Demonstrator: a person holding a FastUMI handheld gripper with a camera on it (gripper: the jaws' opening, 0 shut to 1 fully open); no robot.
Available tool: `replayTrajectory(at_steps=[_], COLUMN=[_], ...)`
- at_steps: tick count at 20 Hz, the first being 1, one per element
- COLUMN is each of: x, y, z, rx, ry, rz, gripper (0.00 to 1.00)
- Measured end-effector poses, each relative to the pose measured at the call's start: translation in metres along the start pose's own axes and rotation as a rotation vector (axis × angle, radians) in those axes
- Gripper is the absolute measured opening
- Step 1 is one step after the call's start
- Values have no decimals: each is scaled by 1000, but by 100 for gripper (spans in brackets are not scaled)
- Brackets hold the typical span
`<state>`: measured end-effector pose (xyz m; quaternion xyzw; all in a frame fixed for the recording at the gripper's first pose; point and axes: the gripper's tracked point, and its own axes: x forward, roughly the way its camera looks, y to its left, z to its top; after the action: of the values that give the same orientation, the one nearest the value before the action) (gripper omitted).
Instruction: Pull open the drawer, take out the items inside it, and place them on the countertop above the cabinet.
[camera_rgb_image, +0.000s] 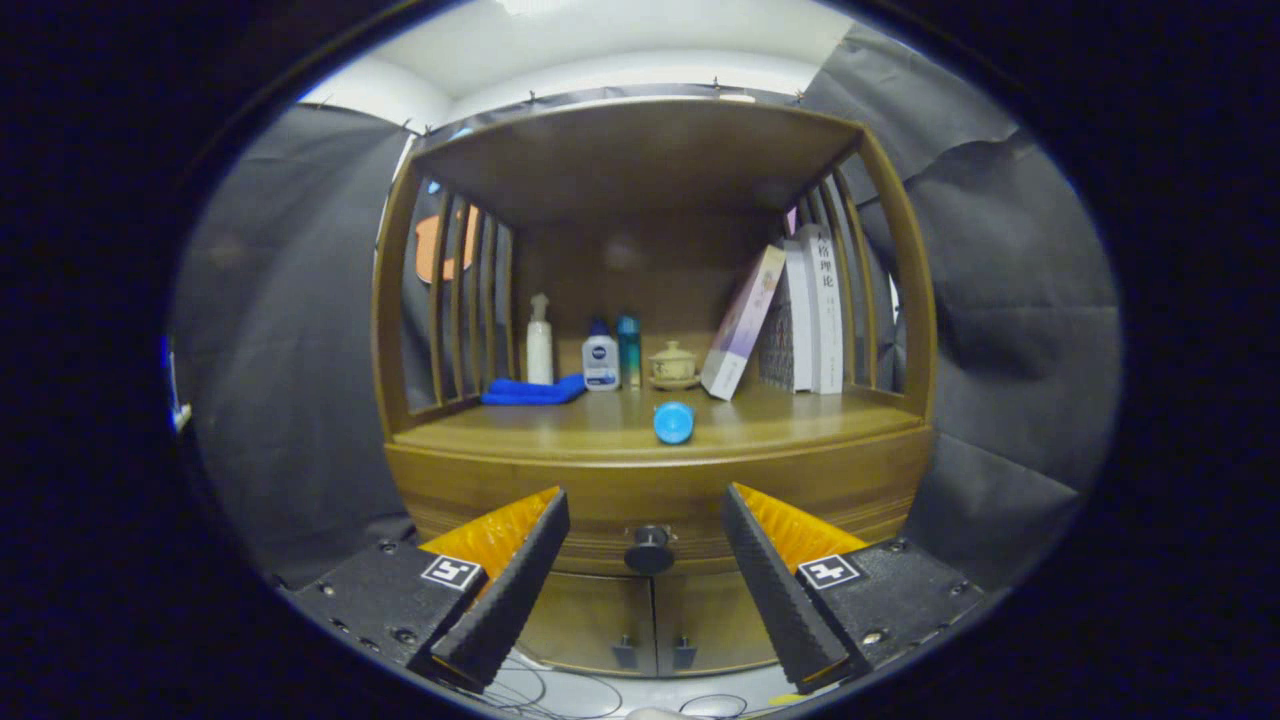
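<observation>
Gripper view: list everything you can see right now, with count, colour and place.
cabinet: 1, brown wood, straight ahead, slatted sides
drawer: 1, brown, closed, under the countertop
knob: 1, black, on the drawer front, beyond the fingertips
lower doors: 2, brown, closed, below the drawer
blue item: 1, blue, on the countertop near its front edge
cloth: 1, blue, countertop left
bottles: 3, white, white with blue cap, teal, at the back
lidded cup: 1, beige, right of the bottles
books: several, mostly white, countertop right, one leaning
tongs: 1, open, knob ahead between the fingers
</observation>
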<state>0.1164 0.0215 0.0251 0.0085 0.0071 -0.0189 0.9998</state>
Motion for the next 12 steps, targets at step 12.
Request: replayTrajectory(at_steps=[12], x=[-183], y=[-4], z=[66], rx=[-24], ry=[-159], rz=[1], gripper=[99])
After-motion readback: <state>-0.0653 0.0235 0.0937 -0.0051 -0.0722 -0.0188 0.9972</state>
